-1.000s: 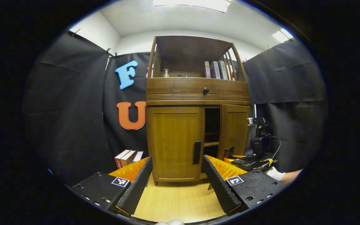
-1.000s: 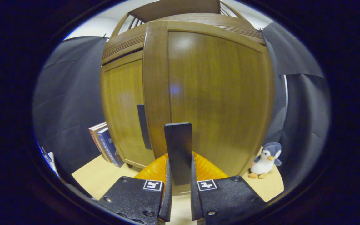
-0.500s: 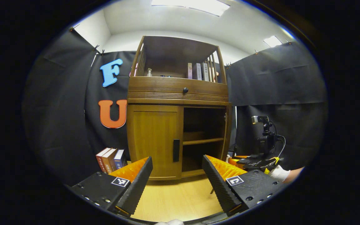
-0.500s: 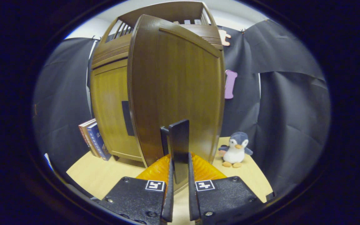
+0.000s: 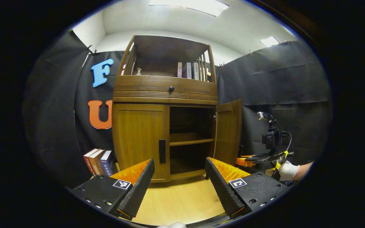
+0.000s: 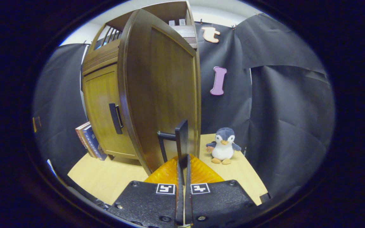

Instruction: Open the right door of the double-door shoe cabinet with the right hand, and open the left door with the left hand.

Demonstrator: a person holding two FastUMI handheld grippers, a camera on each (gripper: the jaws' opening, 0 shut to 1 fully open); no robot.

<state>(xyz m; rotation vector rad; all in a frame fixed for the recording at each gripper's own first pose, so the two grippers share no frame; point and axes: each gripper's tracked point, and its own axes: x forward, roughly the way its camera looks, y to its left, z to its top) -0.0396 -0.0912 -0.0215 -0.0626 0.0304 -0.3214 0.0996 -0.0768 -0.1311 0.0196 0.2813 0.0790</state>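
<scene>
My right gripper (image 6: 181, 164) is clenched on the right door's handle (image 6: 181, 142), and the right door (image 5: 228, 131) stands swung well out from the shoe cabinet (image 5: 165, 91). That half looks done. The left door (image 5: 140, 139) is shut against the cabinet, its handle (image 5: 162, 151) untouched; my left gripper (image 5: 179, 177) hangs spread, empty, before it. The cabinet's lower shelves are too dark to read.

Left gripper (image 5: 179, 177): held level, facing forward, fingers spread wide apart with nothing between them. Right gripper (image 6: 182, 164): fingers drawn close together, both pressing on the handle (image 6: 181, 139), seen edge-on. In the left gripper view it sits low at right, with a gloved hand (image 5: 287, 170) behind it
</scene>
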